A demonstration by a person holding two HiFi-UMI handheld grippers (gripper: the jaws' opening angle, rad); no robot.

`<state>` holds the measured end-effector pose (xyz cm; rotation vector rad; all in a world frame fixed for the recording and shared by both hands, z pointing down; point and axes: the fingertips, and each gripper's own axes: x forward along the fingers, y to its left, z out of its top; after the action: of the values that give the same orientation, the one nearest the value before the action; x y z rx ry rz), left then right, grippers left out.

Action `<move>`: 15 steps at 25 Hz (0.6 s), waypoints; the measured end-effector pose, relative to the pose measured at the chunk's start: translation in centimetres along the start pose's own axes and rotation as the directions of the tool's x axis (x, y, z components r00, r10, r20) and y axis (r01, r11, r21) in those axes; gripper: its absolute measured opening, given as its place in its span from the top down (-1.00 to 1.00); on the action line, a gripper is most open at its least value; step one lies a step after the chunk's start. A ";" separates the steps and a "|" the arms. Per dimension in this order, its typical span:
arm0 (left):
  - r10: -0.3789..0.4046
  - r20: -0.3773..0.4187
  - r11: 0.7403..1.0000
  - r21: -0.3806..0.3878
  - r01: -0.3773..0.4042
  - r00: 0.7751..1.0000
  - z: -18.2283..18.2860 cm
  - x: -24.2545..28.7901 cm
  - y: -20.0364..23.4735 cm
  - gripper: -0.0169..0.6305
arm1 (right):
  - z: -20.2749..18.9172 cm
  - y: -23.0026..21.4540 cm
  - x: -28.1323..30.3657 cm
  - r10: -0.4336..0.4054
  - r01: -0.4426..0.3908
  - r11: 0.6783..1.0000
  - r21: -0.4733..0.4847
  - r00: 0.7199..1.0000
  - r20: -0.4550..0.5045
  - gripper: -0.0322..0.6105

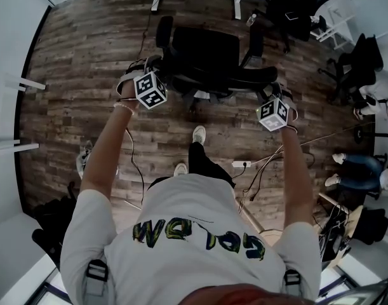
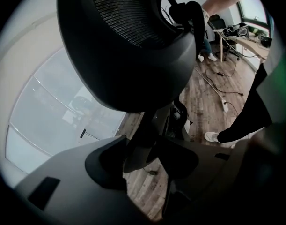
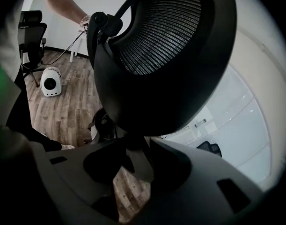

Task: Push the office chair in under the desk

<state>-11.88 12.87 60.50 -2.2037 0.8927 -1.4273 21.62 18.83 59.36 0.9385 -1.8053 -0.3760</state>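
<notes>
Office chair [image 1: 203, 56]: black, mesh-backed, with padded arms. It stands on the dark plank floor [image 1: 79, 75], facing the white-legged desk [image 1: 237, 2], near it but not under it.
Left gripper [image 2: 147, 158]: jaws narrow, pinched on a dark strut of the backrest at its left end.
Right gripper [image 3: 133, 165]: the same at the right end, jaws closed down on the chair's frame.
Stage: I'd say the push is set up, with the office chair yet to roll in.
Risk, steering: uneven pressure from the two ends could swing the castors and drive an armrest into a desk leg.
Risk, grip: the hold is high, so the back may recline or slip from the jaws rather than roll.
Risk, floor: a thin black cable [image 1: 143, 33] beside the base could snag a wheel.
</notes>
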 end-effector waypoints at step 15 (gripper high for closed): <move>-0.009 -0.047 0.999 -0.040 0.008 0.999 2.0 7.7 6.8 0.30 | 0.0 -8.1 8.3 0.030 -0.029 0.999 -0.022 0.999 0.023 0.39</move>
<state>-9.98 2.58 60.71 -2.2132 0.9361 -1.4835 23.60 7.40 59.57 0.8949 -1.8313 -0.3888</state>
